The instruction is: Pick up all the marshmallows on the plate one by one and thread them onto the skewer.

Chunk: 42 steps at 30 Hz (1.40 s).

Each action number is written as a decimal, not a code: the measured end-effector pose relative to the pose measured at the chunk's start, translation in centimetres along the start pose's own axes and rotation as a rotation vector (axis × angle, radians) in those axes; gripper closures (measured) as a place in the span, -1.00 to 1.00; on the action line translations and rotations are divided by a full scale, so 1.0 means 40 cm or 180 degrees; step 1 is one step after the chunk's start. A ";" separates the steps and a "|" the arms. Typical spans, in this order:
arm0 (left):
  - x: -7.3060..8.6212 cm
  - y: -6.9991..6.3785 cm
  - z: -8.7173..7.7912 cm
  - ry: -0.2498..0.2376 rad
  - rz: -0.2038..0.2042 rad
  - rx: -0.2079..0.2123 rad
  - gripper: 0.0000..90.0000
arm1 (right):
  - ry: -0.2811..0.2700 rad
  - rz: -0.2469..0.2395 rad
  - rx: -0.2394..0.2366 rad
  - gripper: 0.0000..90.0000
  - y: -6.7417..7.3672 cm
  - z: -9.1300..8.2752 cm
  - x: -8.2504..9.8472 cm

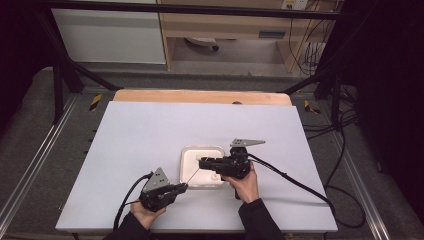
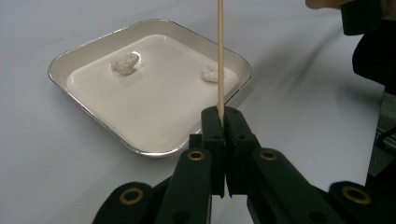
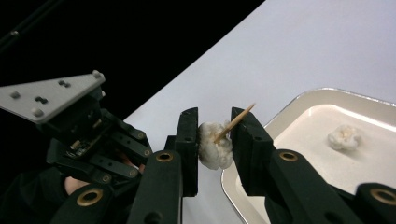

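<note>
So here's where I'm at: my left tongs point(image 2: 223, 123) are clamped tight on the bottom end of a thin wooden skewer point(image 2: 220, 60), jaws fully together with just the stick between them, and in the left gripper view it runs straight up out of the top of the frame. My right tongs point(image 3: 215, 135) are closed onto a white popcorn-looking piece point(image 3: 214, 147), squeezed between both jaws, and the skewer's pointed tip already pokes through it and sticks out toward the upper right of the right gripper view. The whole thing turns on that line: in the high view the skewer slants from the left tongs at lower centre up and right to the right tongs over the tray point(image 1: 187, 152), so the stick's long axis points right at the piece, and I reckon the next move is sliding the piece further down it toward the left tongs. The right hand point(image 1: 245, 185) is the one on the piece; the left hand point(image 1: 145, 212) just has to hold the stick steady. Two more white pieces sit in the tray, one at upper left point(image 2: 125, 62) and one toward the right rim point(image 2: 211, 73) in the left gripper view, well apart. The tray sits near the middle of the white bench point(image 1: 135, 140). No brands, labels or writing I can read anywhere.
</note>
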<state>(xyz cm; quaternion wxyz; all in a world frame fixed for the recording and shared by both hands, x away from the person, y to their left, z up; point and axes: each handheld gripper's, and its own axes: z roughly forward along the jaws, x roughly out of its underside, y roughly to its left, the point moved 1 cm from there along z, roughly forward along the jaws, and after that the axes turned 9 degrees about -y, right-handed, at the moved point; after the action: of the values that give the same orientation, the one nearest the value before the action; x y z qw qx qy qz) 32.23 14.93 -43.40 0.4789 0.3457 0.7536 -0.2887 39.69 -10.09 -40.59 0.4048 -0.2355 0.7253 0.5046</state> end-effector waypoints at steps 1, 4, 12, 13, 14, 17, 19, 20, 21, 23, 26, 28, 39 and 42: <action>0.000 -0.001 0.002 0.0003 -0.0003 0.0001 0.96 | 0.0013 0.0011 -0.0007 0.63 0.000 0.003 0.005; 0.000 -0.003 0.008 0.0013 -0.0019 -0.0012 0.96 | 0.0053 0.0001 -0.0019 0.63 0.001 0.011 0.020; 0.002 -0.008 0.023 0.0056 -0.0047 -0.0041 0.96 | 0.0144 -0.0018 -0.0015 0.62 0.005 0.029 0.056; 0.002 -0.009 0.025 0.0056 -0.0047 -0.0047 0.96 | 0.0154 -0.0017 -0.0015 0.62 0.005 0.030 0.060; 0.002 -0.009 0.026 0.0064 -0.0049 -0.0046 0.96 | 0.0163 -0.0024 -0.0015 0.62 0.006 0.032 0.064; 0.003 -0.010 0.028 0.0071 -0.0049 -0.0046 0.96 | 0.0188 -0.0038 -0.0014 0.61 0.008 0.036 0.071; 0.003 -0.010 0.028 0.0072 -0.0052 -0.0044 0.96 | 0.0202 -0.0056 -0.0006 0.61 0.010 0.038 0.074; 0.003 -0.009 0.028 0.0070 -0.0054 -0.0042 0.96 | 0.0204 -0.0061 -0.0003 0.61 0.011 0.039 0.075; 0.003 -0.009 0.028 0.0068 -0.0058 -0.0039 0.96 | 0.0206 -0.0067 0.0005 0.61 0.012 0.039 0.075; 0.003 -0.009 0.026 0.0061 -0.0061 -0.0031 0.96 | 0.0217 -0.0094 0.0005 0.60 0.014 0.039 0.074; 0.002 -0.008 0.024 0.0043 -0.0067 -0.0024 0.96 | 0.0231 -0.0126 0.0014 0.49 0.017 0.038 0.071; 0.002 -0.006 0.023 0.0042 -0.0075 -0.0013 0.96 | 0.0239 -0.0153 0.0018 0.39 0.017 0.035 0.068; 0.004 0.003 0.013 0.0048 -0.0075 -0.0048 0.96 | 0.0314 -0.0571 0.0390 -0.25 0.018 0.003 0.037; 0.004 0.009 0.009 0.0048 -0.0091 -0.0077 0.96 | 0.0397 -0.0696 0.0502 -0.40 0.009 -0.002 0.032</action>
<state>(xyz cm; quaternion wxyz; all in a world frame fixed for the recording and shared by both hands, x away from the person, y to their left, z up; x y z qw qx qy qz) 32.63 14.92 -43.73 0.4731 0.3313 0.7655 -0.2837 38.67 -9.96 -41.41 0.4287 -0.3114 0.7565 0.3834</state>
